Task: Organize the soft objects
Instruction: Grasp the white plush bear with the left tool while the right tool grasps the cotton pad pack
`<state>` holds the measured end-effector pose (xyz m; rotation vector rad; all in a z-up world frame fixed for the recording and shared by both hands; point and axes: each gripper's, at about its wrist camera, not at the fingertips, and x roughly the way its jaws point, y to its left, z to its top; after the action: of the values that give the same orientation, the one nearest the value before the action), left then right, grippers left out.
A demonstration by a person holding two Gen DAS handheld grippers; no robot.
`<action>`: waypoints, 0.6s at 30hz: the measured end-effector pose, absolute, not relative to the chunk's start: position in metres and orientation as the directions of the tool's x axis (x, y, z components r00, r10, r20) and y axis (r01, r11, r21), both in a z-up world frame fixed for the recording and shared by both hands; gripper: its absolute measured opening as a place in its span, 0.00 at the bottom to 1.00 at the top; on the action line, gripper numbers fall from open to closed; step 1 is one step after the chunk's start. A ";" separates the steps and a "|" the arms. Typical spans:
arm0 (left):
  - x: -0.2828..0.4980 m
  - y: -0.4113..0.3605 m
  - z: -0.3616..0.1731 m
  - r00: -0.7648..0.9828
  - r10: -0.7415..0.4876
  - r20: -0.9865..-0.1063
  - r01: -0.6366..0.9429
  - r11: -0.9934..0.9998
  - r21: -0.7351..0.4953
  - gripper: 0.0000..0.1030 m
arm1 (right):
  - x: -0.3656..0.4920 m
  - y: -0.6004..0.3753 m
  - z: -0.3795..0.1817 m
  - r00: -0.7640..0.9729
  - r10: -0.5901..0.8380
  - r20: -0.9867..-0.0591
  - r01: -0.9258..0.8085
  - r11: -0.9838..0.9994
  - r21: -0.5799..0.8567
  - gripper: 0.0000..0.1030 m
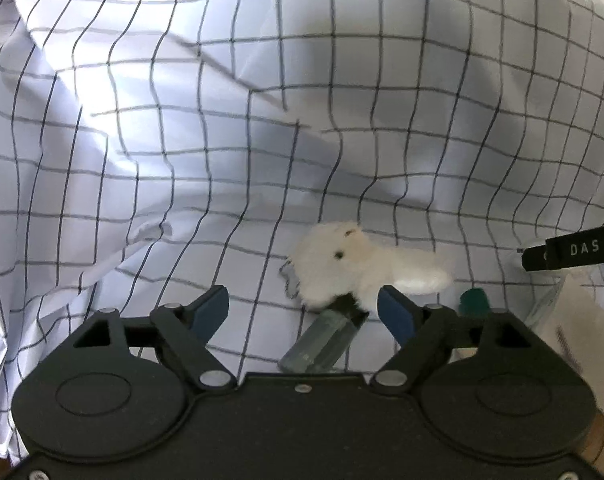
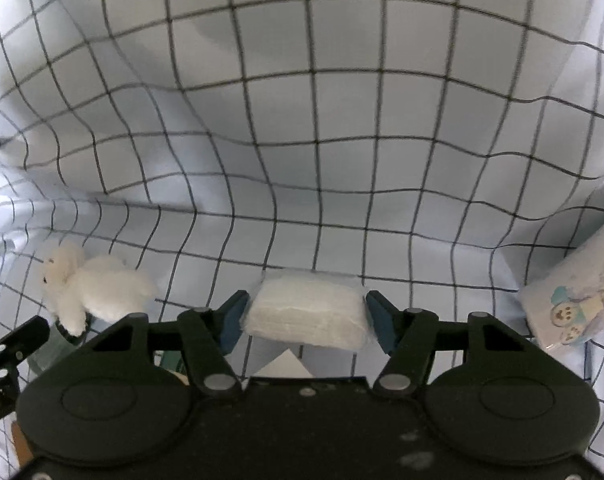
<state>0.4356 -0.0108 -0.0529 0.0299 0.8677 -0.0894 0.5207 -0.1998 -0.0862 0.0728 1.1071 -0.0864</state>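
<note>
Your left gripper stands with its blue pads apart, nothing pressed between them; the white plush toy lies on the checked sheet just beyond the fingertips, its fur brushing close to the right-hand pad without being pinched. A clear tube-like thing with a dark end pokes out from under the toy, lying in the gap between the pads (what it is you cannot tell from here). A small dark green item sits just beside the right-hand finger, and a pale packet shows at the right edge.

Your right gripper is clamped on the white pad stack; both blue pads touch its ends, and its clear wrapper puckers at the right one; the stack sits squarely between the fingers over the same sheet. From this side the plush toy lies well to the left of the stack, apart from it. A printed tissue pack with a cartoon figure rests tilted at the right, near but not touching the gripper; part of the other gripper's black body shows at the lower left.
</note>
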 end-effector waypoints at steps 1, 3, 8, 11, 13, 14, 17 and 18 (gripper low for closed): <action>0.436 -0.013 -0.052 0.648 -0.070 -0.758 0.096 0.995 -0.009 0.76 | 0.519 -0.203 -0.084 0.451 -0.028 -0.892 0.113 0.993 0.026 0.61; 0.440 -0.018 -0.051 0.653 -0.071 -0.754 0.106 0.994 -0.002 0.76 | 0.517 -0.209 -0.080 0.463 -0.024 -0.886 0.123 0.992 0.037 0.61; 0.460 -0.030 -0.057 0.636 -0.092 -0.766 0.114 0.993 -0.025 0.78 | 0.510 -0.220 -0.072 0.495 -0.038 -0.868 0.141 0.989 0.037 0.61; 0.473 -0.026 -0.061 0.624 -0.087 -0.776 0.059 0.996 -0.064 0.78 | 0.506 -0.225 -0.070 0.505 -0.038 -0.862 0.142 0.989 0.040 0.61; 0.481 -0.023 -0.066 0.609 -0.067 -0.791 0.021 0.997 -0.069 0.78 | 0.504 -0.227 -0.071 0.506 -0.038 -0.862 0.144 0.989 0.041 0.61; 0.484 -0.021 -0.070 0.598 -0.057 -0.799 0.004 0.998 -0.068 0.78 | 0.503 -0.227 -0.071 0.504 -0.037 -0.863 0.144 0.989 0.041 0.61; 0.492 -0.017 -0.081 0.561 -0.074 -0.824 -0.014 0.995 -0.099 0.78 | 0.500 -0.226 -0.073 0.505 -0.031 -0.863 0.141 0.989 0.047 0.61; 0.493 -0.016 -0.083 0.552 -0.092 -0.829 -0.017 0.992 -0.121 0.77 | 0.499 -0.226 -0.074 0.507 -0.031 -0.862 0.138 0.989 0.045 0.61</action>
<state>0.4929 -0.0157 -0.0834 -0.1198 0.9856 -0.0446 0.4992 -0.2259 -0.0736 0.1129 1.0350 -0.1024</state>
